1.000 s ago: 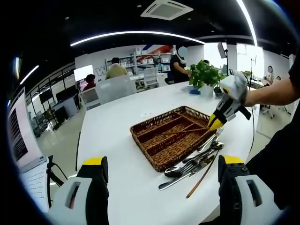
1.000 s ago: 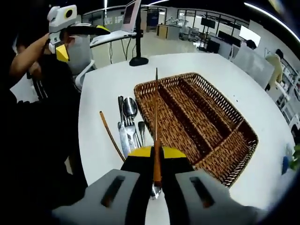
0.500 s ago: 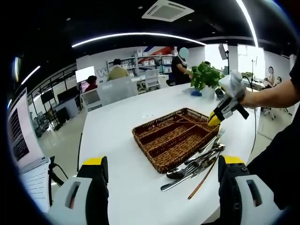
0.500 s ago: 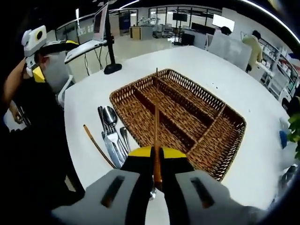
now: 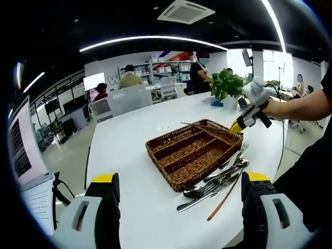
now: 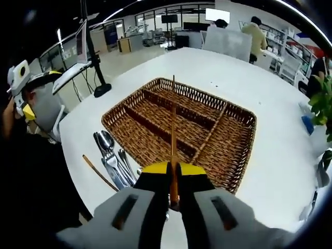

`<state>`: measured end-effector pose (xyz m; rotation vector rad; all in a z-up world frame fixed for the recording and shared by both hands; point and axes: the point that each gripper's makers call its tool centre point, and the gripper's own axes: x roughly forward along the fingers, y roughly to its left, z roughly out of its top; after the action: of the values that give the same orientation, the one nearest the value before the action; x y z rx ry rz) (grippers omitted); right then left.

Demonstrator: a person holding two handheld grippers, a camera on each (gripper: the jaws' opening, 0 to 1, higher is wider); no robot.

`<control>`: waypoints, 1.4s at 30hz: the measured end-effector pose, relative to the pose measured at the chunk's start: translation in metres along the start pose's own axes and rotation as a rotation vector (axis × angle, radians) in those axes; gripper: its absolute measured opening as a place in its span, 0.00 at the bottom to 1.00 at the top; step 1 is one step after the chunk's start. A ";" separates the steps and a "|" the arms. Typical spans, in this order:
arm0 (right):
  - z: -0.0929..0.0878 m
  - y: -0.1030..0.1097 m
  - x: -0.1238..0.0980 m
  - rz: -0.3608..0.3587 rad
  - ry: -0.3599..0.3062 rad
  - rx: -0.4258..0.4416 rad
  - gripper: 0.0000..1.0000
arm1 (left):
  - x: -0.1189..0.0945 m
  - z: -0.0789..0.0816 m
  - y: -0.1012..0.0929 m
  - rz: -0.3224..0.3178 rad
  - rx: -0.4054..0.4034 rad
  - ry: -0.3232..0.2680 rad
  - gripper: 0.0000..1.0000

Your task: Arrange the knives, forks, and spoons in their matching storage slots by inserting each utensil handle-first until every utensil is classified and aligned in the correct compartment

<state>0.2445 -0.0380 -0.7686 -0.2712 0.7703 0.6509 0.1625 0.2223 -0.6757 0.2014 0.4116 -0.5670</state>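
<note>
A long white table (image 5: 129,150) runs down the middle of the office, and most of its near end is bare. On it sits a brown wicker tray (image 5: 193,152), split by woven walls into long slots running side by side with one shorter slot across an end; in the right gripper view the tray (image 6: 236,155) lies straight ahead and its slots look bare.

Just beside the tray's long edge lies a loose heap of silver cutlery (image 5: 218,175). Spoons and at least one fork can be made out there, overlapping each other; the heap (image 6: 111,163) is too tangled to count. A thin wooden stick (image 5: 223,198) lies on the table at the heap's outer side, apart from the tray.

The right gripper (image 6: 173,182) is held over the near edge of the tray, its jaws pressed together on a slim wooden-handled utensil (image 6: 173,140), which points forward over the tray's dividers; its working end is hidden behind the jaws, so I can't say what kind it is. From the other side the same gripper (image 5: 237,126) hangs above the tray's far corner, with the utensil (image 5: 205,124) sticking out over the rim.

The left gripper (image 5: 179,207) is held back from the table edge, its jaws wide apart with nothing between them.

A potted green plant (image 5: 226,85) stands further down the table.
</note>
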 end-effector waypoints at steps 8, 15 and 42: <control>-0.009 -0.040 -0.011 -0.121 -0.041 0.227 0.03 | 0.000 0.001 0.000 0.000 0.000 -0.001 0.99; -0.020 -0.062 -0.020 -0.184 -0.095 0.355 0.03 | -0.002 -0.002 0.000 0.002 0.000 0.003 0.99; -0.018 -0.093 -0.029 -0.239 -0.161 0.463 0.03 | 0.002 0.002 0.001 -0.008 0.010 0.002 0.99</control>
<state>0.2779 -0.1309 -0.7612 0.1124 0.6984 0.2527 0.1654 0.2212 -0.6746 0.2101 0.4122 -0.5768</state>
